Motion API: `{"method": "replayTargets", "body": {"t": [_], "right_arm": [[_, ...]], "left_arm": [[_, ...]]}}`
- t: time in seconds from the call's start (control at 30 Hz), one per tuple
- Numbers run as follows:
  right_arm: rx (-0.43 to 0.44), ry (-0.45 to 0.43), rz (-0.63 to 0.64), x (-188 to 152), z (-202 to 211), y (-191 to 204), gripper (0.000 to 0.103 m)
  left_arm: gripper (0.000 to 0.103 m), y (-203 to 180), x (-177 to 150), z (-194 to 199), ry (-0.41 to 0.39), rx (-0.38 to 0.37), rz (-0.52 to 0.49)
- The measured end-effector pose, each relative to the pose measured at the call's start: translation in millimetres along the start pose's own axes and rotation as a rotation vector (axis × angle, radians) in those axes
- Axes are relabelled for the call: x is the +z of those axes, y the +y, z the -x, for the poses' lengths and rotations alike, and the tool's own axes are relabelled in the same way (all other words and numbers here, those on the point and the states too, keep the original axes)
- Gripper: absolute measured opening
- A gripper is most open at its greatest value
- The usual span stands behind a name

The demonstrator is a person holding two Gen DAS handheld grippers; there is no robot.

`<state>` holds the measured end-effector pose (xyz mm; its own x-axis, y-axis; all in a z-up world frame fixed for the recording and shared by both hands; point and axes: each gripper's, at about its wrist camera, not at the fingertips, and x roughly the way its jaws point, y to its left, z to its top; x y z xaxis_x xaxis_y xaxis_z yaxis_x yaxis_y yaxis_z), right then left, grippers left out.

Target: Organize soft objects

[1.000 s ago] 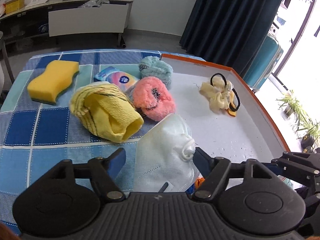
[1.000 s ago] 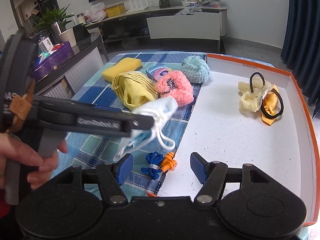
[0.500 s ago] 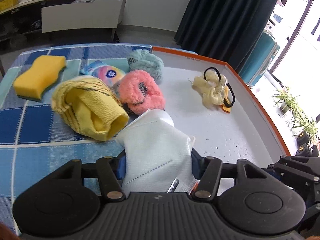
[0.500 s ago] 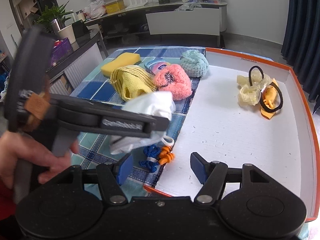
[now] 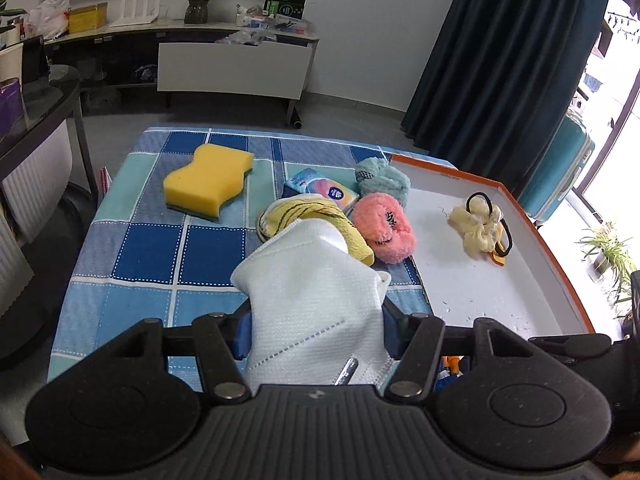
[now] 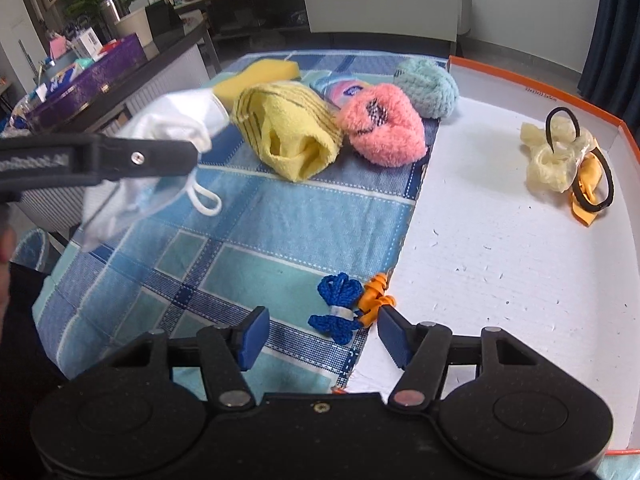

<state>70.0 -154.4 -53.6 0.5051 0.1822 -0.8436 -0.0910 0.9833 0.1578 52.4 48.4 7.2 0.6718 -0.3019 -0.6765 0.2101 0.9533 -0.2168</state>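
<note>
My left gripper [image 5: 316, 334] is shut on a white face mask [image 5: 312, 292] and holds it above the checked cloth; it also shows in the right wrist view [image 6: 160, 152] at the left. My right gripper [image 6: 320, 338] is open, low over blue-and-orange corded earplugs [image 6: 348, 306] by the edge of the orange-rimmed white tray [image 6: 500, 264]. A yellow towel [image 6: 288, 136], a pink fluffy scrunchie [image 6: 380, 130], a teal scrunchie [image 6: 428, 86] and a yellow sponge [image 5: 208, 180] lie on the cloth. Cream and orange hair ties [image 6: 560, 160] lie in the tray.
A tissue pack [image 5: 320, 190] lies behind the yellow towel. The table's near and left edges drop to the floor. A dark desk with a purple box [image 6: 88, 76] stands at the left. A TV bench [image 5: 232, 68] and dark curtain [image 5: 500, 60] stand behind.
My left gripper has closed on the mask, lifted it and carried it back and to the left. My right gripper has dropped lower and closer to the earplugs.
</note>
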Motion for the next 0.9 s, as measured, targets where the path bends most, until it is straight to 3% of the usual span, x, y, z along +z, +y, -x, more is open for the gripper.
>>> {"method": "replayTargets", "body": {"t": [0.07, 0.13, 0.23, 0.3, 0.53, 0.9], "right_arm": [[0.002, -0.003, 0.004, 0, -2, 0, 0.073], [-0.007, -0.007, 0.003, 1, -1, 0, 0.066], [-0.033, -0.006, 0.009, 2, 0, -2, 0.039], [-0.032, -0.016, 0.006, 1, 3, -4, 0.01], [-0.026, -0.083, 0.042, 7, 21, 5, 0.01], [-0.033, -0.224, -0.011, 26, 66, -8, 0.01]], "left_arm": [[0.06, 1, -1, 0, 0.0, -0.003, 0.004], [0.06, 1, -2, -1, 0.0, -0.008, 0.006], [0.06, 2, -3, 0, -0.003, -0.017, 0.011], [0.06, 3, -4, 0, -0.004, -0.017, 0.012], [0.06, 3, -4, 4, -0.01, -0.013, 0.016], [0.06, -5, 1, 11, -0.034, -0.004, 0.018]]}}
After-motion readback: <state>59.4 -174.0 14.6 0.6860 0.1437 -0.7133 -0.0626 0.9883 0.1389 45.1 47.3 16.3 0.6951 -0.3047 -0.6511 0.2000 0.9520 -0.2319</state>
